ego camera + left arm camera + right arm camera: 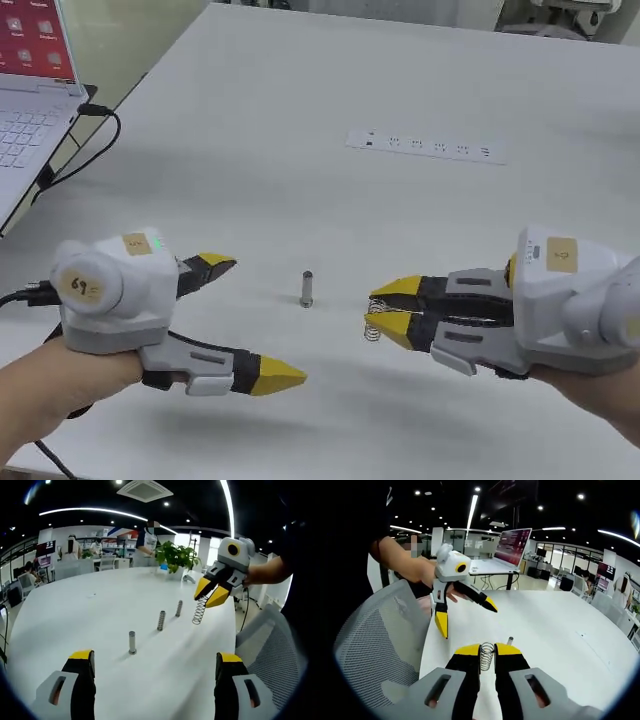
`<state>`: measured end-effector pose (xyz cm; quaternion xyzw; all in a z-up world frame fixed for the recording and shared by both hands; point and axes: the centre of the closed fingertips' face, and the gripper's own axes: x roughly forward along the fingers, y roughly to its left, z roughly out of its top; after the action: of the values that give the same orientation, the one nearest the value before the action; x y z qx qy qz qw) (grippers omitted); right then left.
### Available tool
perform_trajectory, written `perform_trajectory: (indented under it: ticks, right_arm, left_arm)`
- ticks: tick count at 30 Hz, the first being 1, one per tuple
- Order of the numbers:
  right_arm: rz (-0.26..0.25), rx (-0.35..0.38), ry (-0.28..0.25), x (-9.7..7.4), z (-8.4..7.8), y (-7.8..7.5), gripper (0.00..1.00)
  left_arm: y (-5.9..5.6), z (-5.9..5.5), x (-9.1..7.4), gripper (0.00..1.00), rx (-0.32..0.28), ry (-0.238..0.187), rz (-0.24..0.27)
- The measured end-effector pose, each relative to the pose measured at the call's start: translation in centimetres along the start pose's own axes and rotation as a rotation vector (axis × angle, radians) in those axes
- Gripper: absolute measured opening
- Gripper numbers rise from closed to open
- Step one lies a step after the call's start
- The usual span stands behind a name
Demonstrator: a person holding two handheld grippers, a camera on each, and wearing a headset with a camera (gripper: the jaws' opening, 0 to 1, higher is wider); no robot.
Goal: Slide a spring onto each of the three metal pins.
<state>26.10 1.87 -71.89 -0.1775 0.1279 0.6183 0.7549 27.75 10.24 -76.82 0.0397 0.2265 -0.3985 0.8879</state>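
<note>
Where its label (pixel 82 287) reads 69, left gripper (pixel 266 318) gapes open.

Bright overhead strip lighting, soft shadows, fisheye-warped edges

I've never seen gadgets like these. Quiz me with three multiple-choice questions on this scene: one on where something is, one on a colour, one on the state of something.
1. Where is the loose spring?
A. Held by the right gripper
B. Held by the left gripper
C. Slid onto the bare pin

2. What colour are the tips of both grippers?
A. Red
B. Yellow
C. Blue

3. The left gripper is:
A. Shut, with nothing in it
B. Shut on the bare pin
C. Open

Answers:
1 A: the right gripper view shows the spring pinched between its own closed jaws, while the bare pin stands apart with nothing on it.
2 B: the head view shows yellow tips on dark jaws on both grippers.
3 C: its two jaws stand wide apart with nothing between them.
</note>
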Motion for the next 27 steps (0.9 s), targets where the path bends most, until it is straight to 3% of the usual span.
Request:
perform_trajectory:
  ticks: [14,27]
  right_arm:
    - [-0.050,0.008,0.020,-0.7,-1.3,-1.3,0.07]
    - [-0.066,0.000,0.016,1.7,-0.1,-3.1,0.07]
  left_arm:
    - [0.5,-0.9,-0.8,0.98,-0.023,0.005,0.036]
    - [0.6,-1.5,-1.6,0.98,-0.045,0.004,0.057]
